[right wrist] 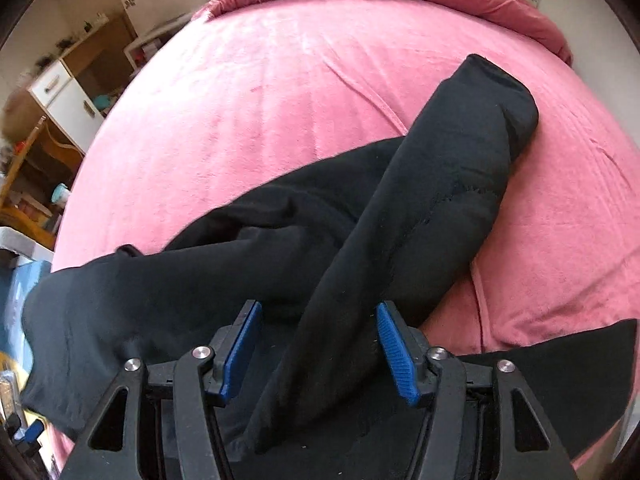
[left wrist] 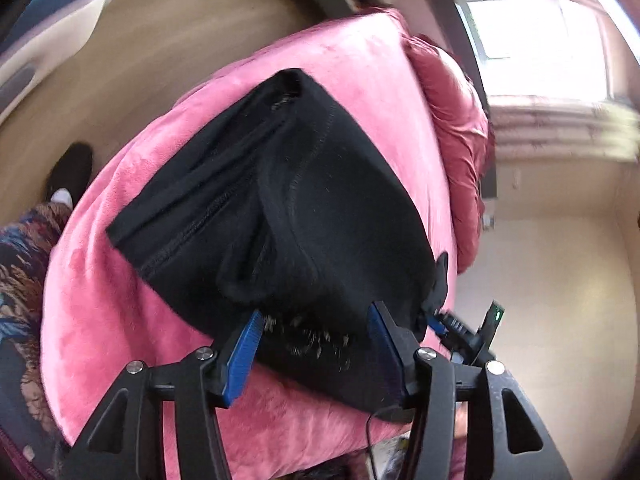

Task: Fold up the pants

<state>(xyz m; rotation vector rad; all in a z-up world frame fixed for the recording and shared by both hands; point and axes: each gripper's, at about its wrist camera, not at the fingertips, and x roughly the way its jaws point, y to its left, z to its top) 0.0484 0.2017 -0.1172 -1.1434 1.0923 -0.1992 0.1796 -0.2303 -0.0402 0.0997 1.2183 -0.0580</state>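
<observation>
Left wrist view: black pants lie folded on a pink bedspread, forming a broad dark wedge that widens toward the camera. The left gripper stands with its jaws spread wide; the near edge of the pants, flecked with pale lint, fills the gap between the two blue pads without being pinched. A seam and a zip-like line of stitching run along the cloth on the left side of the wedge. At the right edge of the pants, the tip of the right gripper shows beside the cloth; from this view its jaw setting cannot be told. A rumpled darker-pink cover is heaped at the far side of the bed, below a bright window. A dark shoe rests on the wooden floor to the left.

Right wrist view: the right gripper is likewise spread open. One pant leg runs diagonally from between its pads up and to the right, ending in a rounded cuff on the bedspread. The rest of the garment spreads leftward beneath that leg, reaching the bed's left edge. Neither pad presses on the cloth. A white-and-wood cabinet stands beyond the bed on the left.
</observation>
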